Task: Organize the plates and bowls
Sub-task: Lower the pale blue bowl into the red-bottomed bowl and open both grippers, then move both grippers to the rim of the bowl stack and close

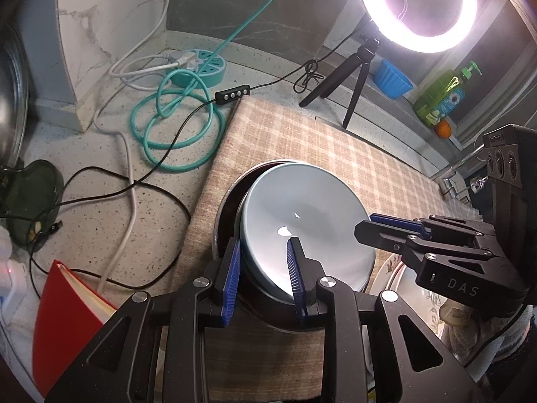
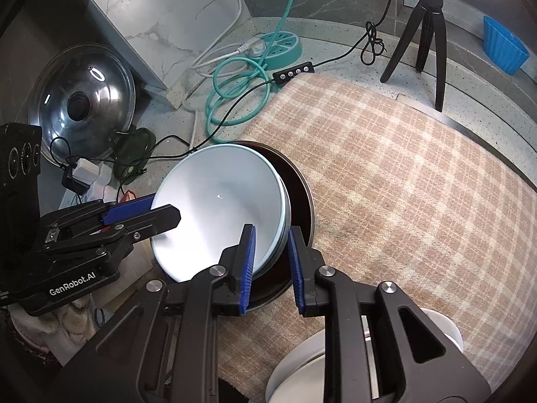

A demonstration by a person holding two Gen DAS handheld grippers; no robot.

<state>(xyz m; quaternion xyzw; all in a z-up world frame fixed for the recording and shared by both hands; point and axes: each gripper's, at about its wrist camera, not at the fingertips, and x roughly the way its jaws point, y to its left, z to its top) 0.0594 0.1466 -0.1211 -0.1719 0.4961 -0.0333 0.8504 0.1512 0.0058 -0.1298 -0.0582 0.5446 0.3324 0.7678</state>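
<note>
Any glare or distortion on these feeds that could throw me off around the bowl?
Left wrist: the ring light blows out the top right, and bright glints sit inside the bowl. Right wrist: only a flare at the top edge, bowl evenly lit and sharp. Both views: fisheye bends the cloth edges, corners go dark.

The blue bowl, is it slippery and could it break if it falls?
Probably both. The blue bowl looks glazed and shiny, so likely slick. It seems stiff ceramic, so a drop could chip it. It sits tilted in the dark round pan, so it may rock.
</note>
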